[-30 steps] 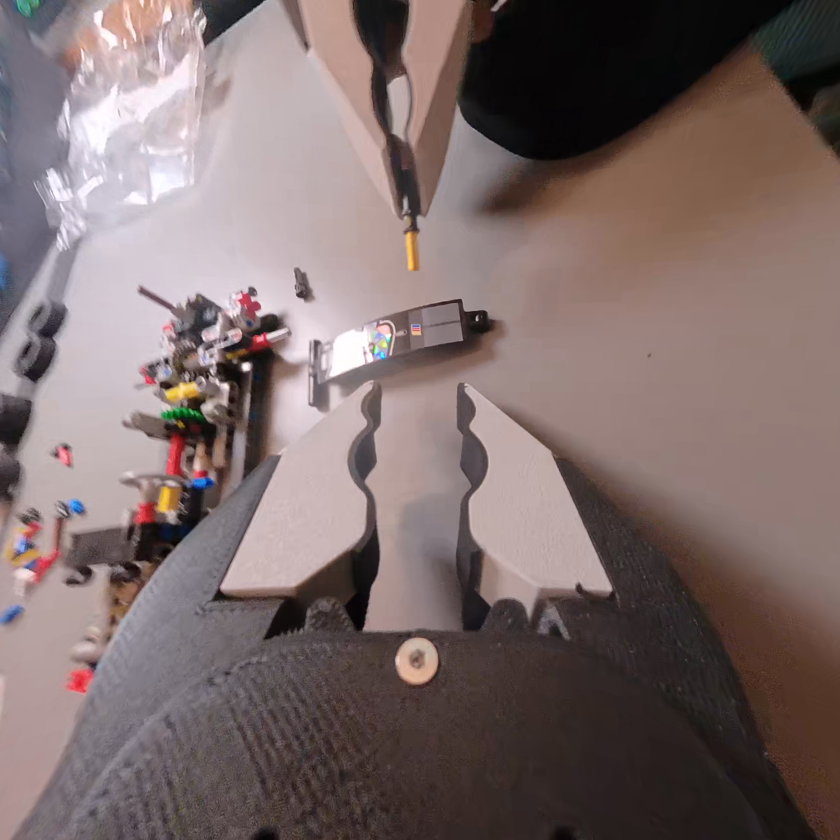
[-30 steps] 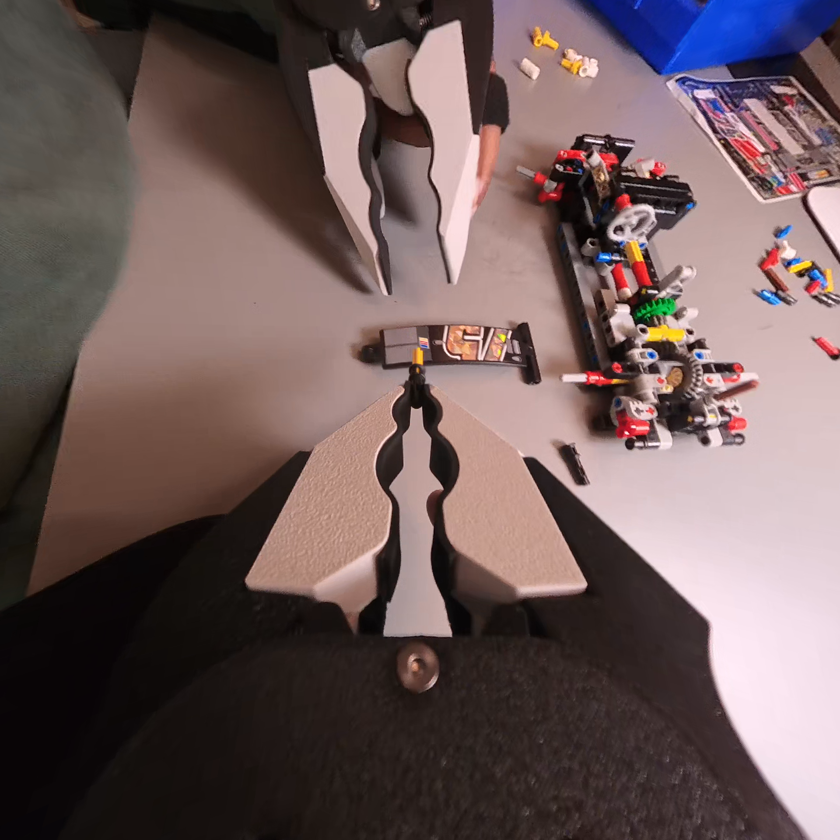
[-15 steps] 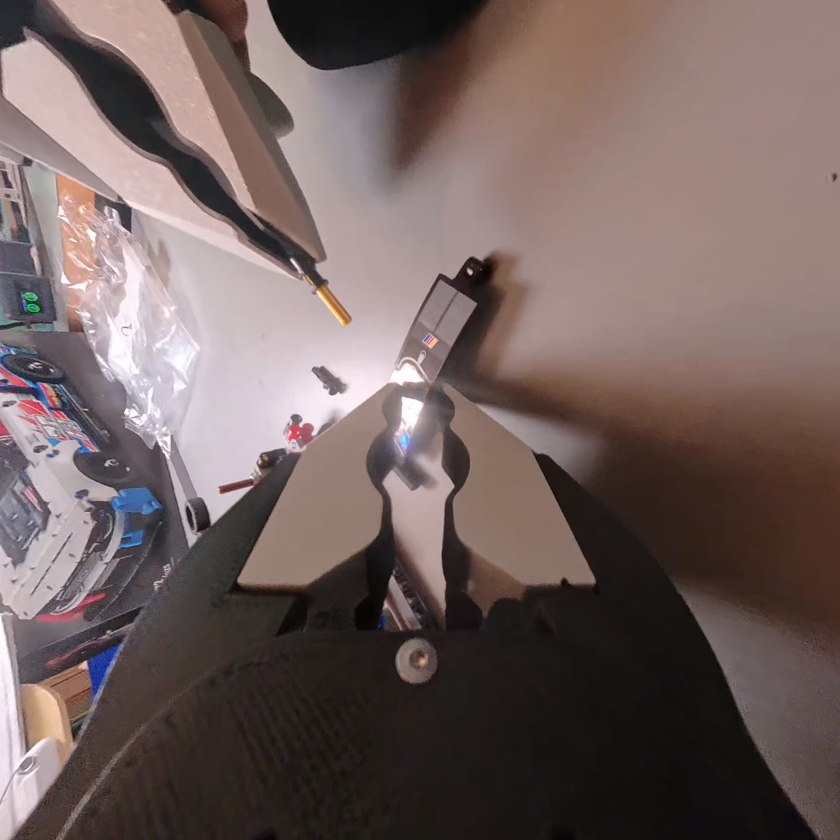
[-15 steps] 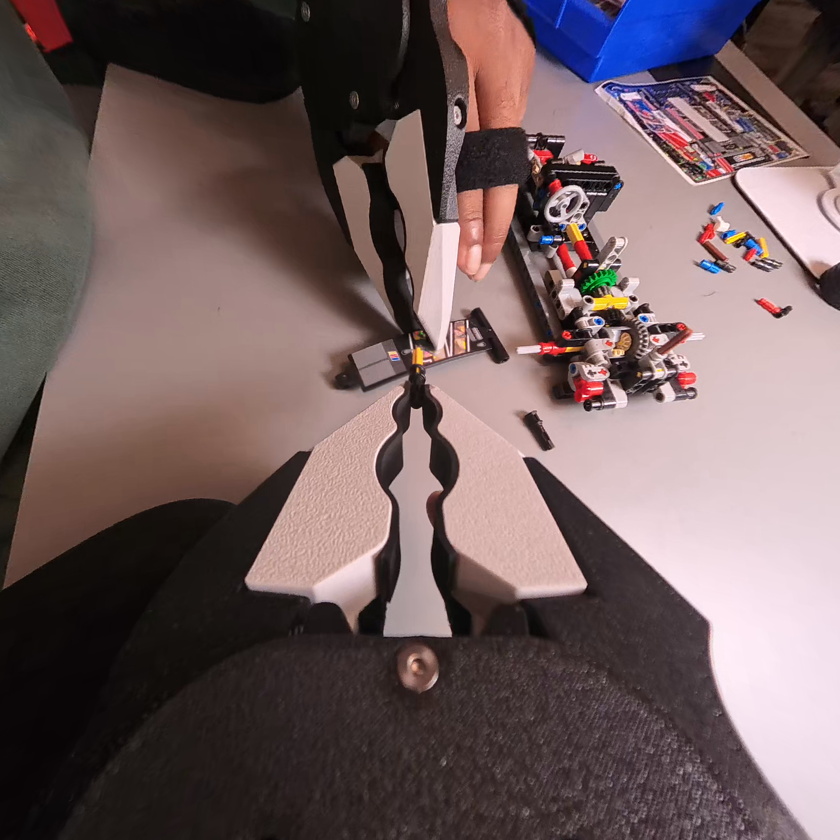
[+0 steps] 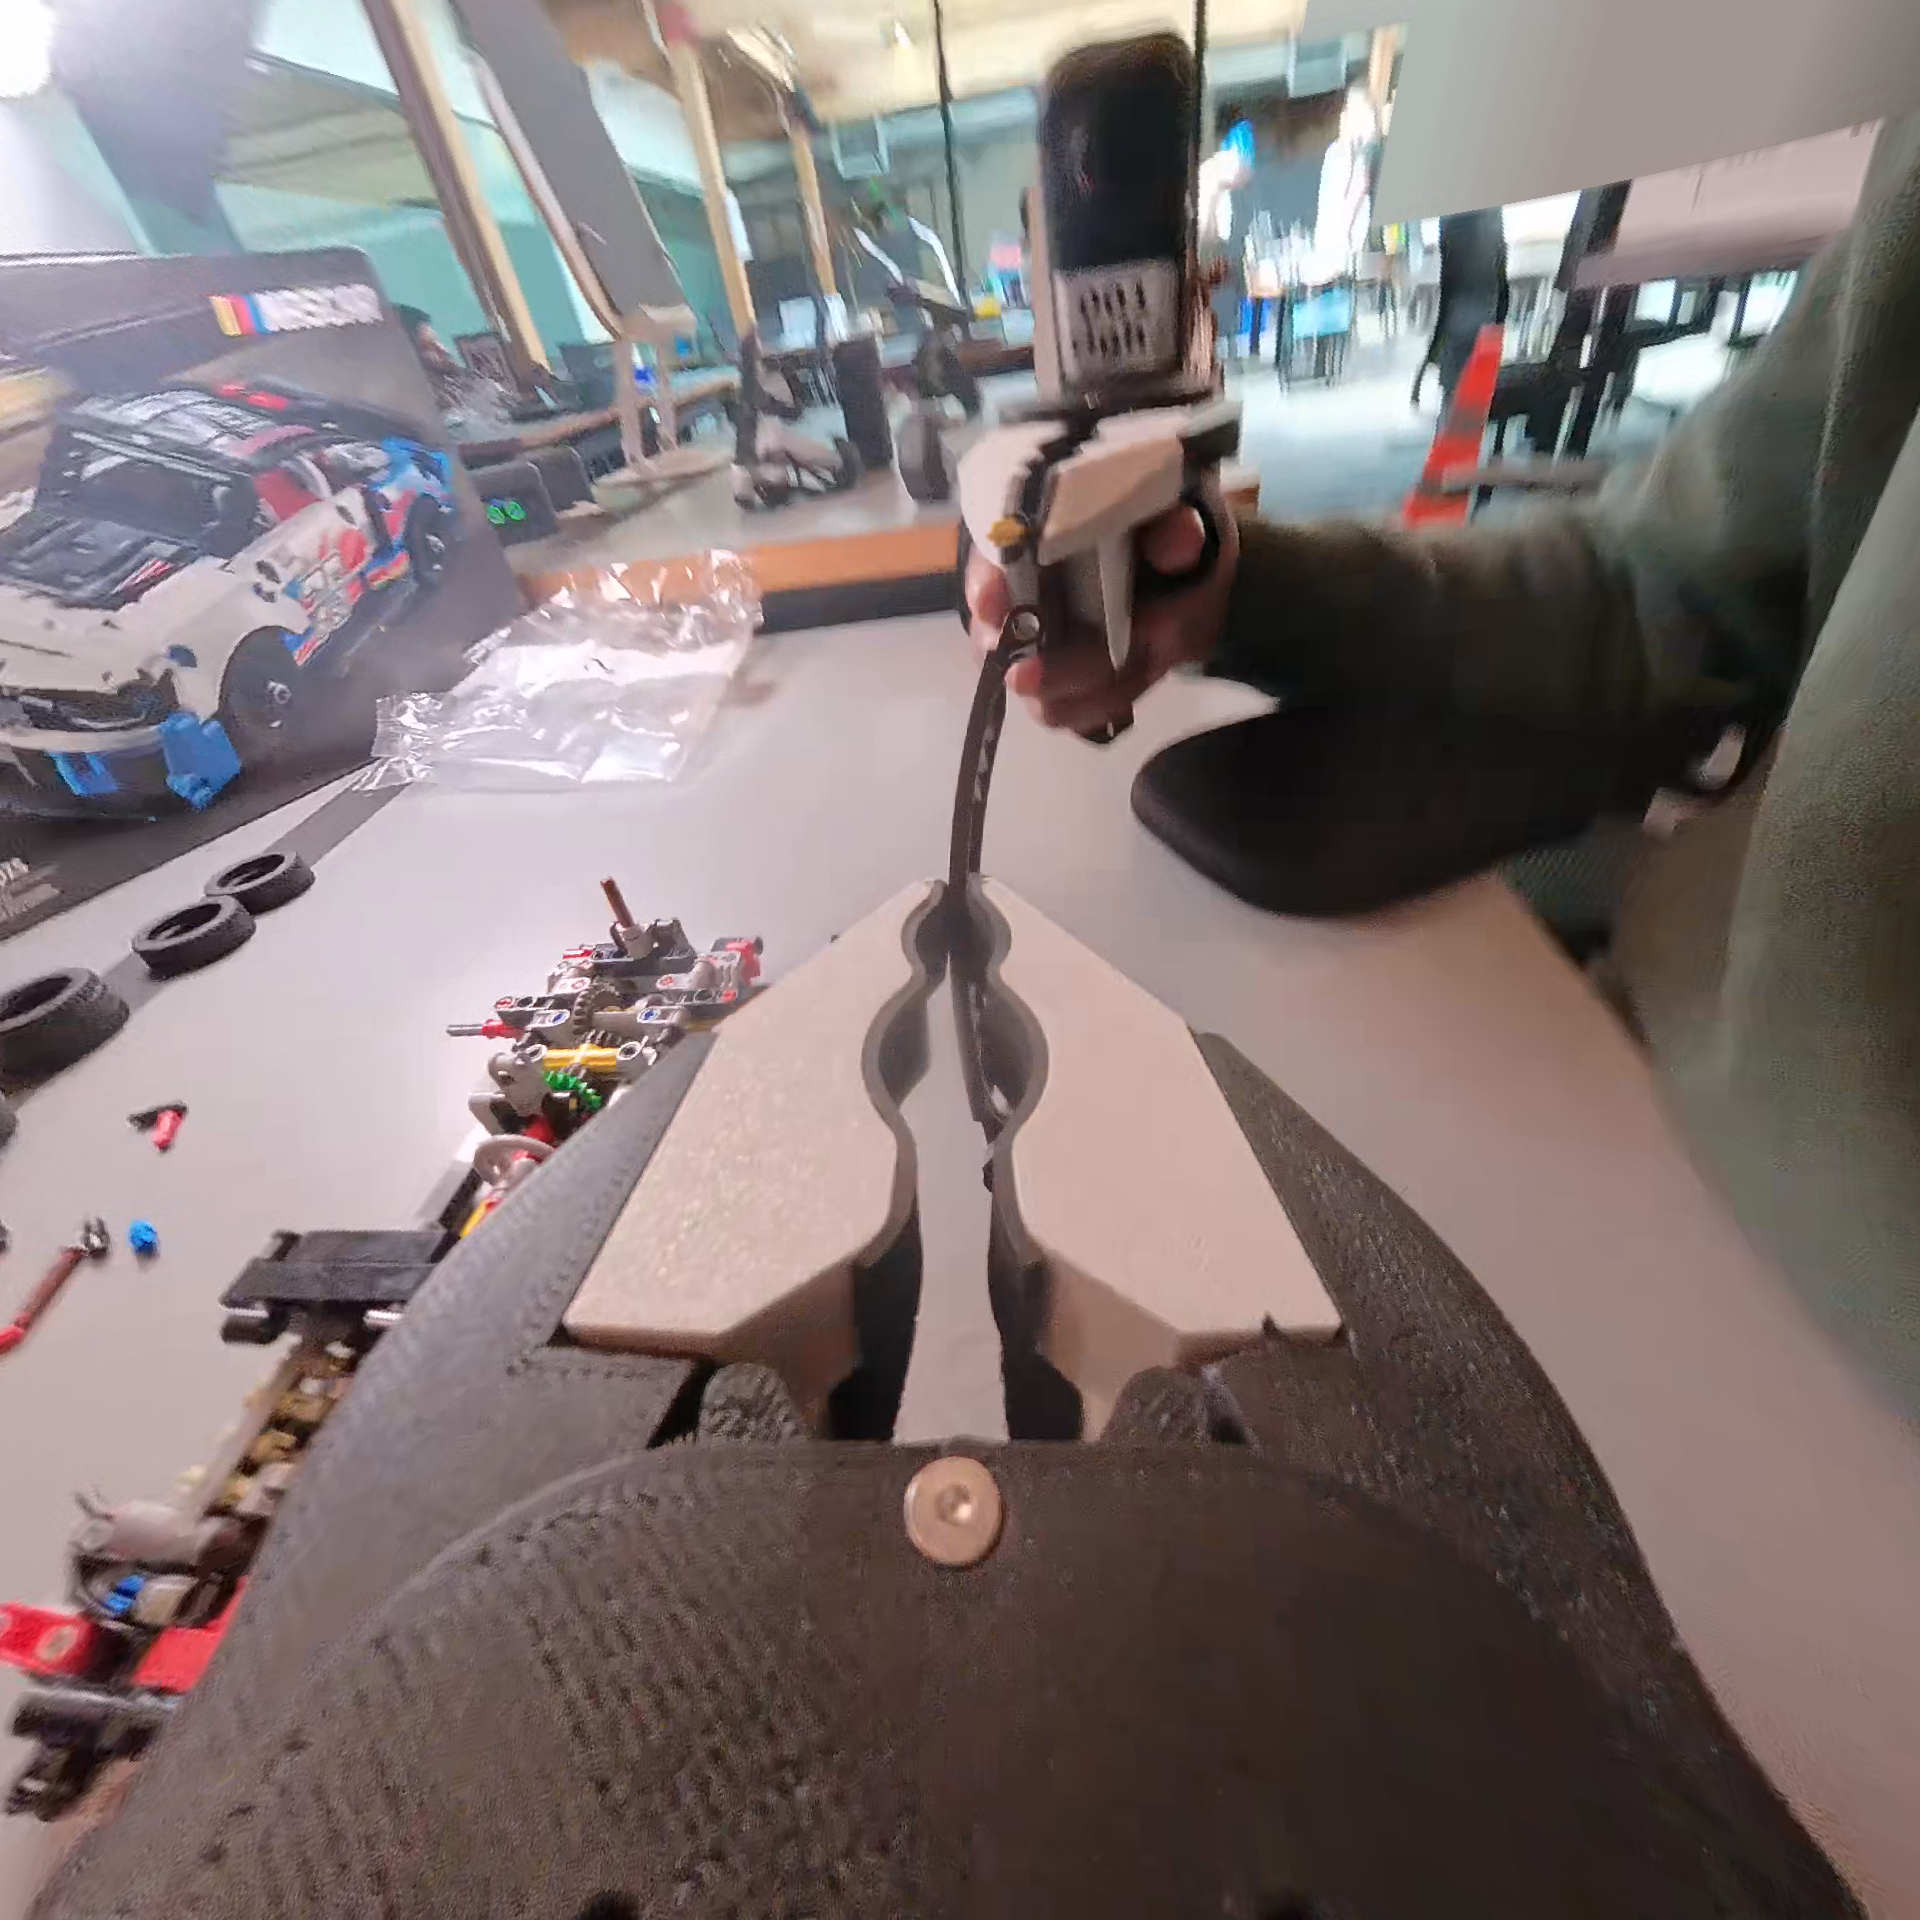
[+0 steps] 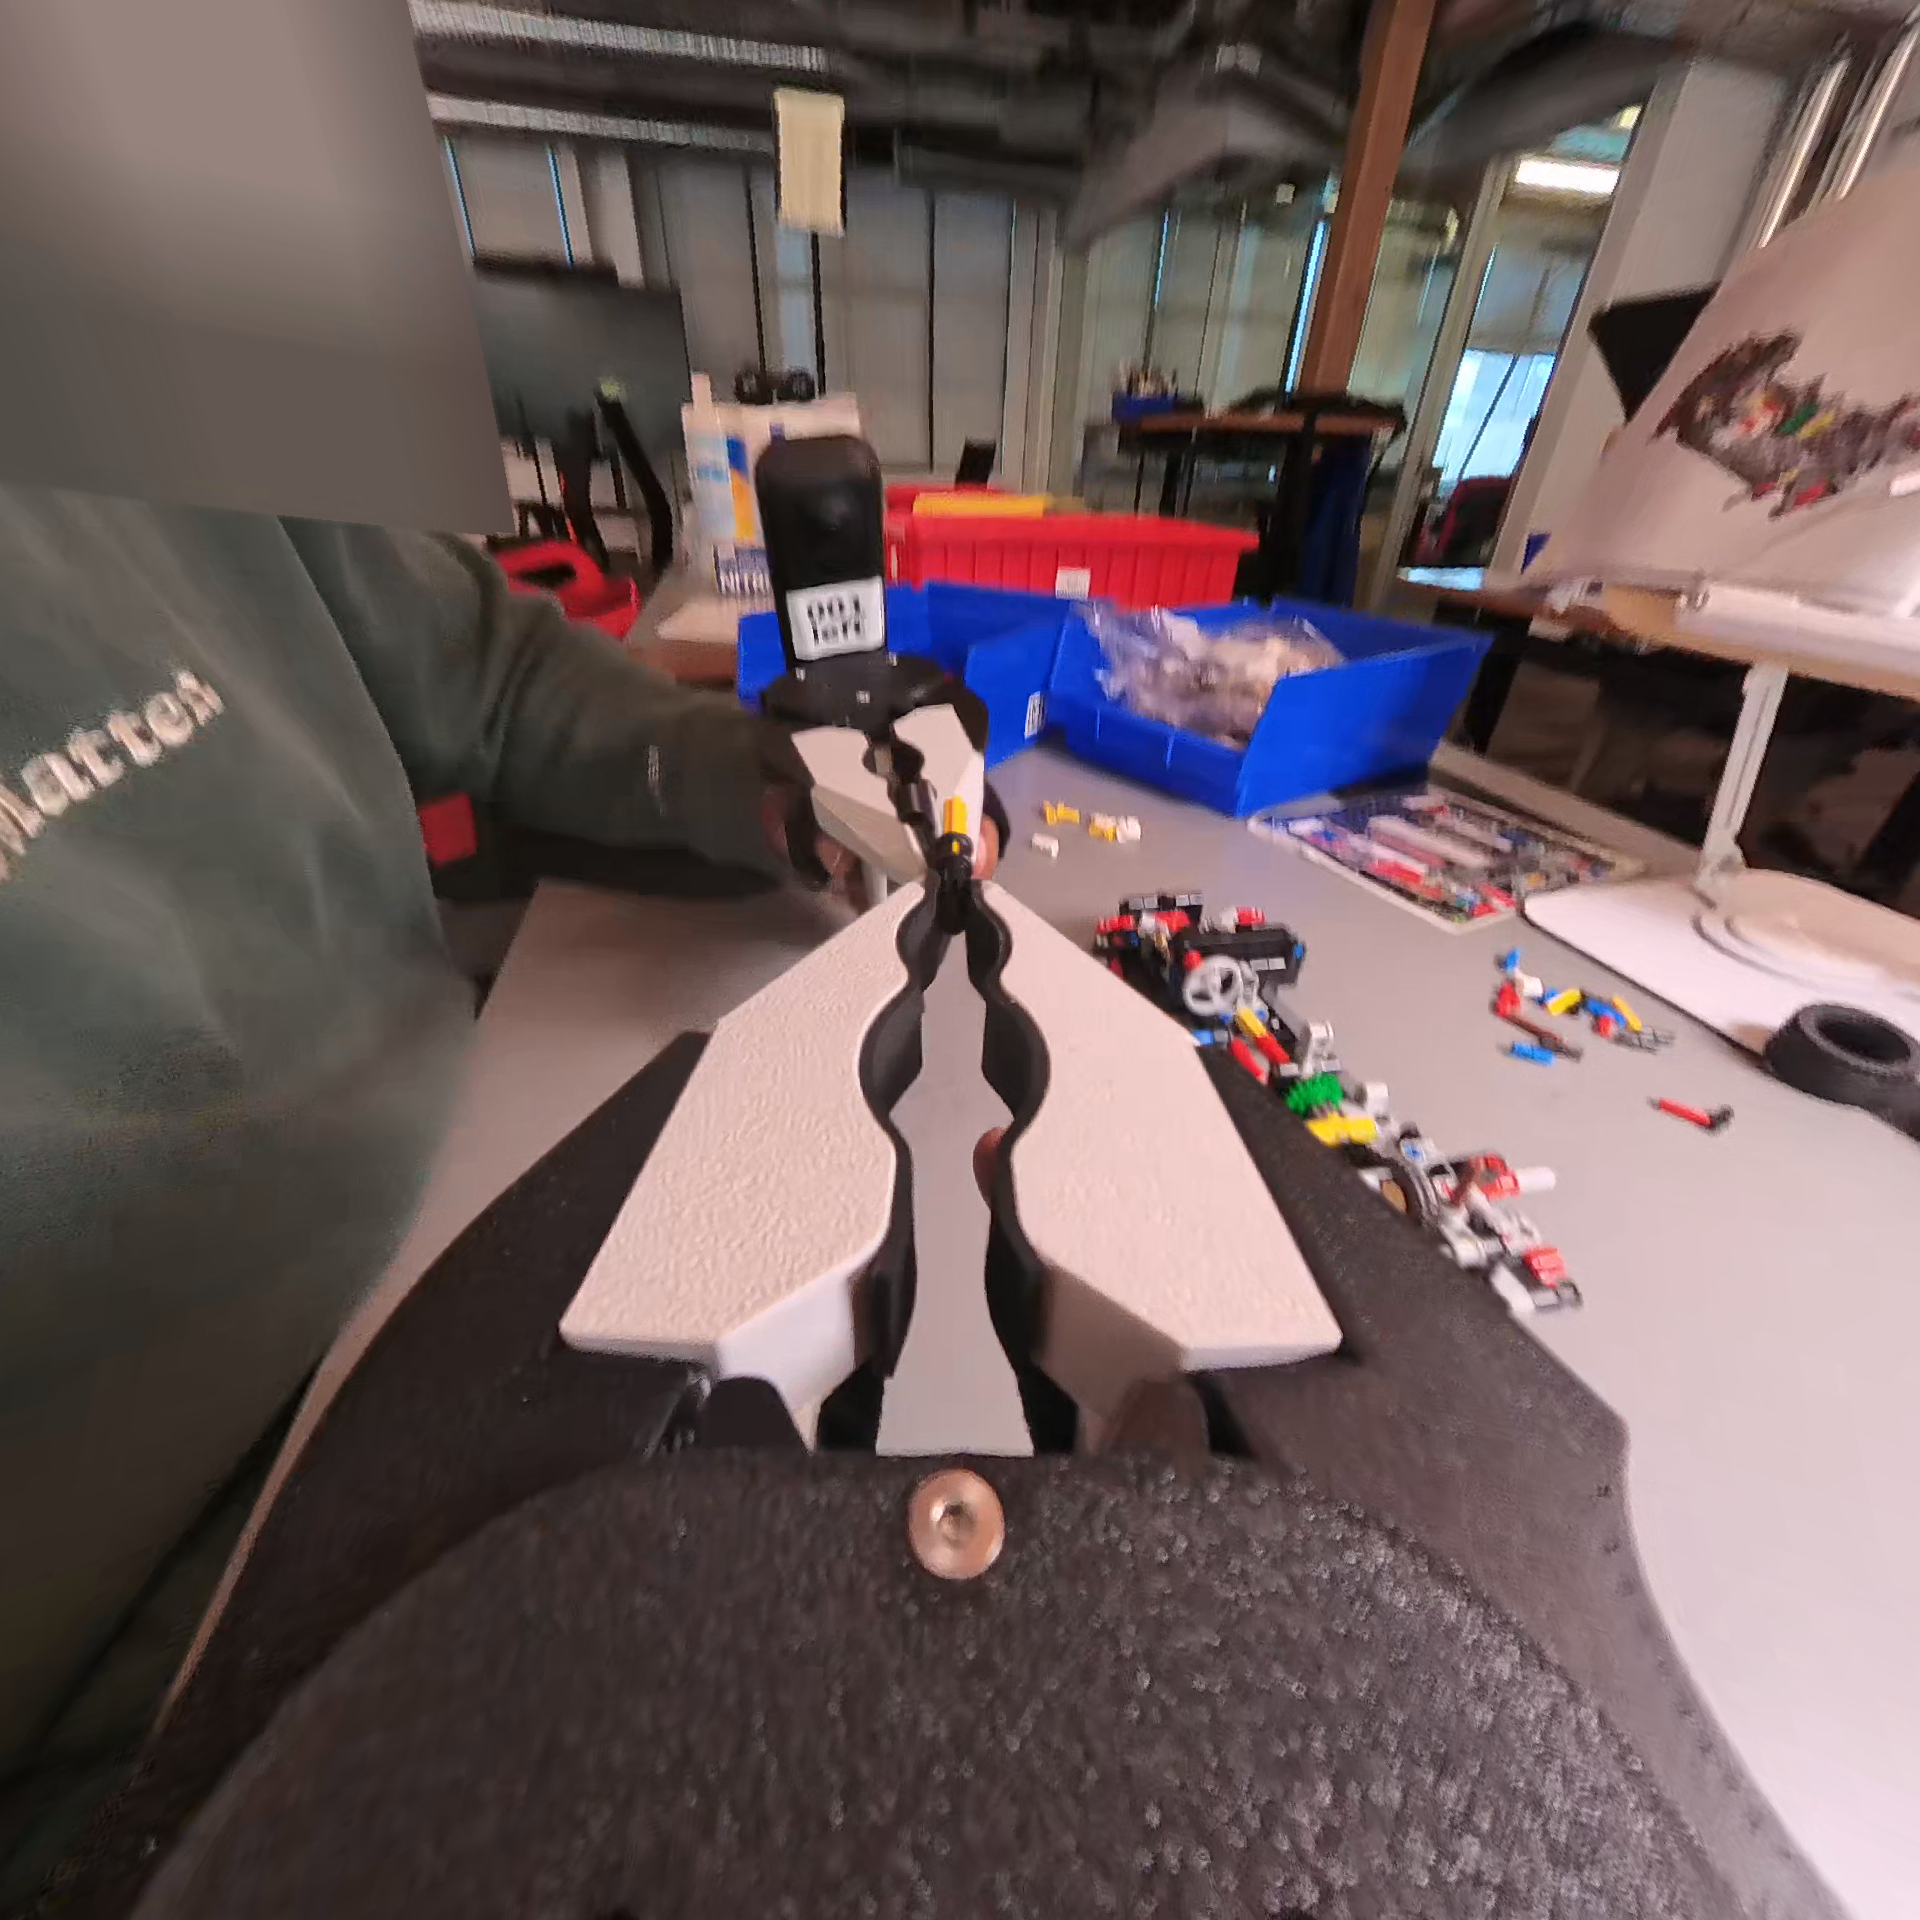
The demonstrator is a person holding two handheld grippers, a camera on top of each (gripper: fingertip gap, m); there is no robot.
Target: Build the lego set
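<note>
My left gripper [image 5: 961, 896] is shut on a long black curved panel [image 5: 979, 769] and holds it upright above the grey table [image 5: 1403, 1091]. My right gripper [image 6: 948, 896] is shut on a black pin with a yellow end [image 6: 952, 826]. In the left wrist view the right gripper [image 5: 1016, 540] faces me, and its yellow pin tip [image 5: 1003, 532] is just above the panel's top end. In the right wrist view the left gripper [image 6: 902, 790] sits right behind the pin. The part-built car chassis [image 6: 1299, 1060] lies on the table to the right, and it also shows in the left wrist view [image 5: 623, 1023].
Black tyres [image 5: 208, 925], the set's box [image 5: 208, 468] and a clear bag [image 5: 592, 686] lie at the left. Blue bins [image 6: 1247, 686], an instruction booklet [image 6: 1434, 852], loose small pieces [image 6: 1569, 1008], a red pin [image 6: 1688, 1112] and a tyre [image 6: 1849, 1049] are at the right.
My left gripper closed on the black panel and lifted it off the table, turning it upright. My right gripper rose with the pin and now meets the panel's top end.
</note>
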